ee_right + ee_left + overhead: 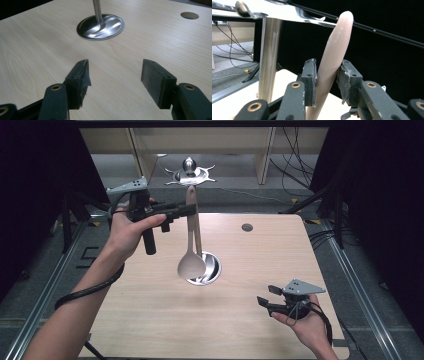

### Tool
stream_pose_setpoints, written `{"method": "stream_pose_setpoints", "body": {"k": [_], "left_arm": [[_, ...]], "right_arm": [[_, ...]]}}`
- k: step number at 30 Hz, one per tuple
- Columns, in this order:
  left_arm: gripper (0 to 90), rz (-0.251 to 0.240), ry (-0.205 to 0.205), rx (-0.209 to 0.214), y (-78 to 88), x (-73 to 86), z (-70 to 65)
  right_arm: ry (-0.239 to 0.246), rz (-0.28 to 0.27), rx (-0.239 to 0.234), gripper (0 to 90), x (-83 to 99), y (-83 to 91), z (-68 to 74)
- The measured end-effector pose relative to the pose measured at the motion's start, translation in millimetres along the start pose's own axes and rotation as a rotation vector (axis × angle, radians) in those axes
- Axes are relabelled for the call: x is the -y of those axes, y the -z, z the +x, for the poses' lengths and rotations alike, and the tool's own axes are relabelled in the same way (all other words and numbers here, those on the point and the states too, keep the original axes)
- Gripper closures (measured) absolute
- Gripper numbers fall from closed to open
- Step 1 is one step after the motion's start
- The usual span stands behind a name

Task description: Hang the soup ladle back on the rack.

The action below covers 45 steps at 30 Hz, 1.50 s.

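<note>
A beige spoon (pixel 191 265) hangs bowl-down beside the metal stand's pole (pixel 198 240), its handle tip up at the stand's hooked top (pixel 190 174). My left gripper (pixel 192 210) is level around the upper handle. In the left gripper view the handle (pixel 334 50) runs slantwise between the pads (pixel 309 75), with slim gaps beside it, so the left gripper (pixel 327 72) is open loosely around it. My right gripper (pixel 264 295) rests low over the table's near right, and in its own view the right gripper (pixel 115 75) is open with nothing inside.
The stand's round steel base (pixel 100 26) sits mid-table on the pale wooden table (pixel 250 330). A small round hole (pixel 247 227) lies at the far right of the top. Dark curtains flank both sides, and cables lie on the floor behind.
</note>
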<state>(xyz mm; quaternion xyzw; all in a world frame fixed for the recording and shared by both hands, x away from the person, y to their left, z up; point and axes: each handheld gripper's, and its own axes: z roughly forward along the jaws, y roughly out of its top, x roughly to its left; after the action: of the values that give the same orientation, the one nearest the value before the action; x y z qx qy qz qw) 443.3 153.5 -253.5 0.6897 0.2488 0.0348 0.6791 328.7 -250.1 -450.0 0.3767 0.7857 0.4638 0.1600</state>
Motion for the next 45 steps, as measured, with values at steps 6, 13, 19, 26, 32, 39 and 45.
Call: {"method": "stream_pose_setpoints", "body": {"k": [6,13,19,26,32,39,45], "left_arm": [[68.7,-0.018,0.055,0.022,0.3,2.2,0.8],[65.9,-0.052,0.062,-0.002,2.0,3.2,1.6],[59.2,-0.051,-0.005,-0.087,4.1,6.1,-1.0],[41.4,-0.033,-0.206,-0.241,21.5,27.6,-12.7],[34.9,0.027,-0.29,-0.359,57.9,78.6,-16.7],[33.8,0.137,-0.249,-0.433,88.1,158.6,-6.1],[32.6,0.272,-0.16,-0.488,103.1,220.9,7.9]], "right_arm": [[-0.003,0.015,0.004,40.1,-0.2,1.0,0.2],[-0.013,0.009,0.007,40.1,0.1,0.3,0.7],[0.015,0.015,0.004,40.1,-0.2,0.7,-2.0],[0.012,0.001,0.009,40.1,0.2,1.1,-2.7],[-0.031,0.022,0.01,40.0,0.5,3.1,-2.0],[-0.017,0.015,0.029,39.6,1.4,2.8,-4.6],[-0.03,0.026,0.031,39.4,3.4,2.4,-6.8]]}}
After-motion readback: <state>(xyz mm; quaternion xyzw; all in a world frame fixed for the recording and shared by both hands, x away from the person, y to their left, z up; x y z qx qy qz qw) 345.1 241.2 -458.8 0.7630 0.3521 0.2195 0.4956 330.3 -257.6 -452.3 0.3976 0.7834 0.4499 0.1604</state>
